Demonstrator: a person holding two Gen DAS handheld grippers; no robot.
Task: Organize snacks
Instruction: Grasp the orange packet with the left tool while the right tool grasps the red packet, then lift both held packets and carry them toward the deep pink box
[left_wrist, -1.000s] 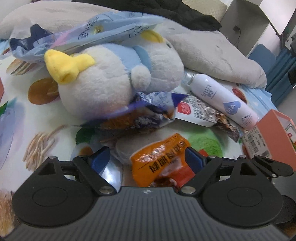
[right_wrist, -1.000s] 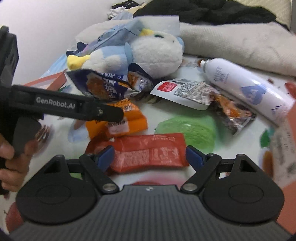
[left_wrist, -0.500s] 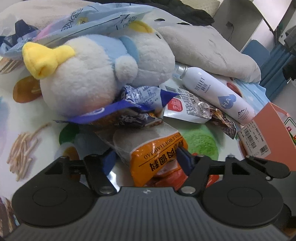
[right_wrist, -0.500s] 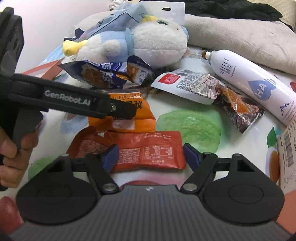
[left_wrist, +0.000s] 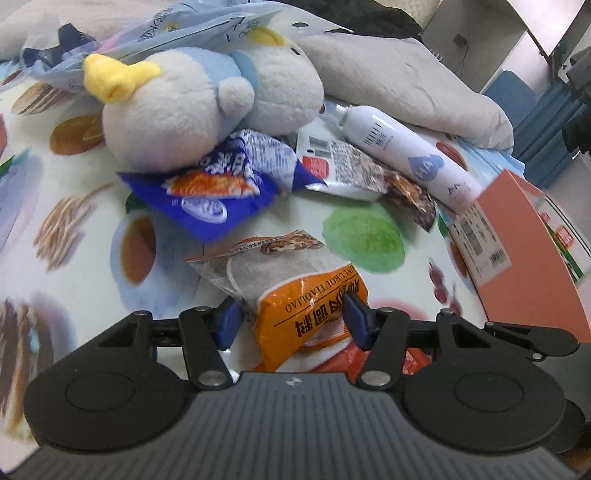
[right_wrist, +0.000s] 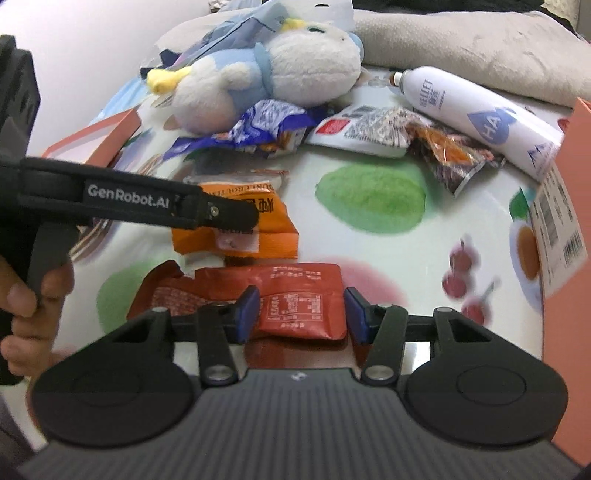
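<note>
- Closing in from both sides, we have the left gripper (left_wrist: 291, 320) straddling the orange snack packet (left_wrist: 314, 314); its jaws have just been narrowing, the right pad is against the packet's edge while the left pad looks a little clear, so we judge the grip not yet firm.
- We hold the right gripper (right_wrist: 301, 314) over the red snack packet (right_wrist: 295, 295), which lies flat on the patterned cloth (right_wrist: 369, 199); its jaws have also just been closing, with the packet between them, and a gap shows at the right pad.
- We angle both tools steeply down, probably to pinch flat packets off the soft surface.
- Beyond them the blue snack bag (left_wrist: 225, 184) is tucked under the plush toy (left_wrist: 192, 110), and the white bottle (left_wrist: 402, 155) lies beside the orange box (left_wrist: 535, 258), likely the bin for these snacks.
</note>
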